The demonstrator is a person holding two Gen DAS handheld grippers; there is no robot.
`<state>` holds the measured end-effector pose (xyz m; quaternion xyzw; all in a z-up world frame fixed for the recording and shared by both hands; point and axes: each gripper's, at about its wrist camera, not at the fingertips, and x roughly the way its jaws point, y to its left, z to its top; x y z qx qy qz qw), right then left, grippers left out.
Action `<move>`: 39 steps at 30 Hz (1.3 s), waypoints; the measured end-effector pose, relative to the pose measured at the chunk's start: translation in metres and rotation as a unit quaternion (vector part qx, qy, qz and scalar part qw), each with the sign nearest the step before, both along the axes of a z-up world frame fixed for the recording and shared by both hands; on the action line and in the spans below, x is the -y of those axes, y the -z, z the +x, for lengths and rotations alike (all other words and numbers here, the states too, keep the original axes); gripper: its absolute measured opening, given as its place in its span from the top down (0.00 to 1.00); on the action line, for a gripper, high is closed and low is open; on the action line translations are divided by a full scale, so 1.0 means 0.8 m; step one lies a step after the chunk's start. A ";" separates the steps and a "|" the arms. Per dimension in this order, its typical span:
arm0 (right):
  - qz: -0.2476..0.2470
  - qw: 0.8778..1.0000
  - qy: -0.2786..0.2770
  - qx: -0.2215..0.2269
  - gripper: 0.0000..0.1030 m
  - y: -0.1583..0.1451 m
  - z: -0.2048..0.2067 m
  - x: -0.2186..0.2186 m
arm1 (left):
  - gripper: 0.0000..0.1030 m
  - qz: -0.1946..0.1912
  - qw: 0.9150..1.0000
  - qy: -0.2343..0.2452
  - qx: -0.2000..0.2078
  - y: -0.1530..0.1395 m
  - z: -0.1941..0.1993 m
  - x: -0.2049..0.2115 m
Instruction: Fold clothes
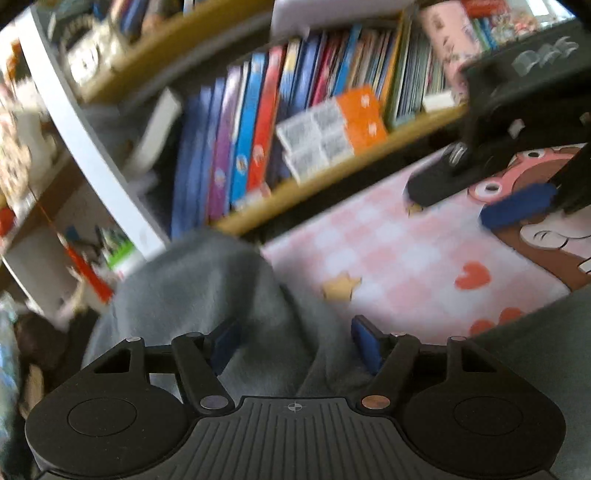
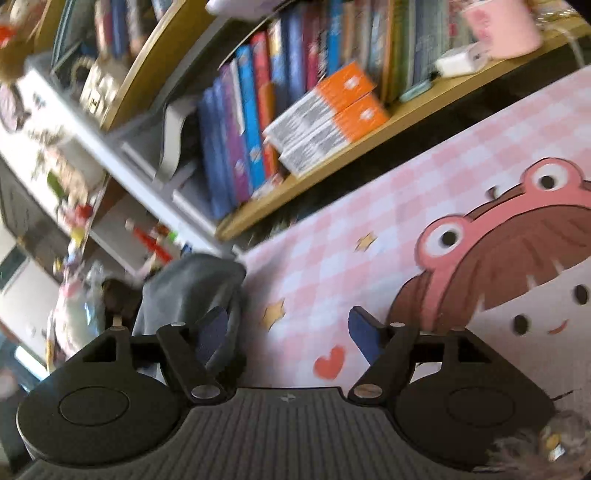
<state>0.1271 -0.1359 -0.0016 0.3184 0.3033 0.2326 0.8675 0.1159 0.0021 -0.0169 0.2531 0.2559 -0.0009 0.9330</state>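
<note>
A grey garment [image 1: 207, 280] lies bunched on the left end of a pink checked cartoon mat [image 1: 388, 258]. In the left wrist view my left gripper [image 1: 295, 345] stands with its jaws apart, and a mound of the grey cloth fills the gap between the blue pads. My right gripper [image 1: 476, 201] hovers over the mat at upper right. In the right wrist view the right gripper [image 2: 288, 336] is open over the mat [image 2: 369, 184]. Its left finger rests beside the edge of the grey garment [image 2: 184, 284], and nothing is pinched.
A wooden bookshelf [image 1: 332, 173] runs along the mat's far edge, with upright books and orange boxes [image 2: 332, 107]. A pink mug [image 2: 502, 26] and a white plug stand on it. White shelving with small toys [image 2: 74, 192] is at left.
</note>
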 end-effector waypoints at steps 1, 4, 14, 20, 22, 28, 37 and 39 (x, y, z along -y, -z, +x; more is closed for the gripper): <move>0.003 1.000 -0.001 -0.003 0.31 0.001 0.001 0.001 | 0.59 -0.011 1.000 -0.003 -0.005 -0.002 0.003 -0.004; 0.006 1.000 -0.013 -0.011 0.31 0.004 0.005 0.000 | 0.85 -0.079 0.997 -0.010 -0.007 -0.015 0.006 -0.029; 0.022 0.998 -0.065 -0.003 0.29 0.003 0.002 -0.009 | 0.86 -0.446 0.885 -0.085 0.102 -0.046 -0.121 -0.199; 0.081 0.990 -0.106 -0.044 0.27 0.007 0.011 -0.020 | 0.88 -0.486 0.865 -0.080 0.093 -0.026 -0.180 -0.212; 0.127 0.982 -0.114 -0.085 0.27 0.013 0.023 -0.028 | 0.88 -0.495 0.861 -0.081 0.084 -0.019 -0.179 -0.217; 0.137 0.971 -0.127 -0.149 0.29 0.008 0.061 -0.101 | 0.88 -0.542 0.833 -0.084 0.079 -0.007 -0.180 -0.235; 0.115 0.966 -0.153 -0.176 0.65 0.005 0.116 -0.190 | 0.82 -0.537 0.835 -0.084 0.087 -0.004 -0.181 -0.236; 0.093 0.967 -0.164 -0.172 0.84 0.007 0.114 -0.199 | 0.73 -0.543 0.831 -0.086 0.090 -0.003 -0.183 -0.238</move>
